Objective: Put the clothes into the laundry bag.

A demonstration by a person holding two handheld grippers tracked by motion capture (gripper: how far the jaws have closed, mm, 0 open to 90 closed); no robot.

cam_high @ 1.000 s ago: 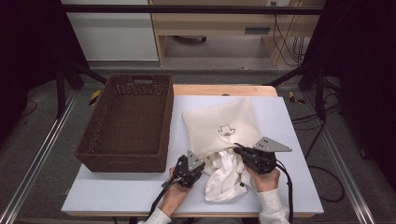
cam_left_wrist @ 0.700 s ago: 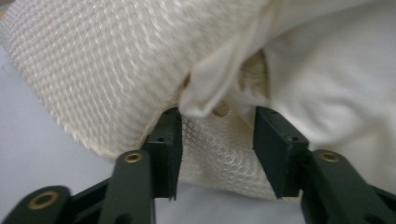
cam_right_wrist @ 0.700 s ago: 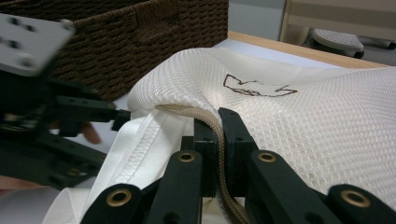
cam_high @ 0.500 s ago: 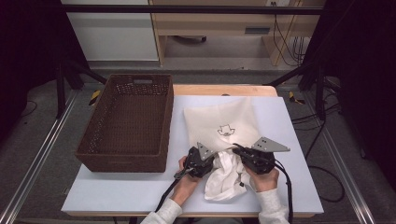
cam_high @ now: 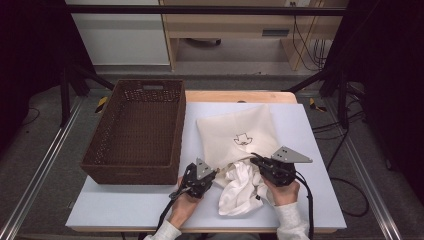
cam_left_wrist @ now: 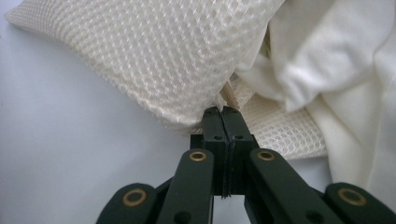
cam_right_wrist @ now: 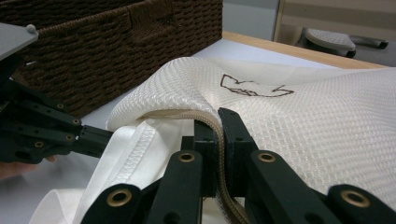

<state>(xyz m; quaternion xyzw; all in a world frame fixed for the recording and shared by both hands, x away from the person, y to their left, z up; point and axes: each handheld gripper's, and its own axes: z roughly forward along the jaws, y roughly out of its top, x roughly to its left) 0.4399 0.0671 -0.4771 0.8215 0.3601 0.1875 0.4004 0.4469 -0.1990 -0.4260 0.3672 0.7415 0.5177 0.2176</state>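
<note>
Nearest the person, the white garment is lying crumpled on the desk, half spilling out of the mouth of the cream mesh laundry bag, which is resting just beyond it with a small dark emblem on top. At the near left corner of the bag, the left gripper has just been closing its jaws, and in the left gripper view they are now pinching together on the very edge of the mesh beside the opening. At the near right of the bag, the right gripper is clamping the zipper band of the mouth and holding the rim lifted over the garment. Left of the bag, the brown wicker basket is sitting empty. The left grip is catching only a thin sliver of fabric, so any pull to widen the mouth is likely risking a slip; and if the two grippers are tugging apart unevenly, the opening may be collapsing onto the garment or dragging the bag across the desk.
</note>
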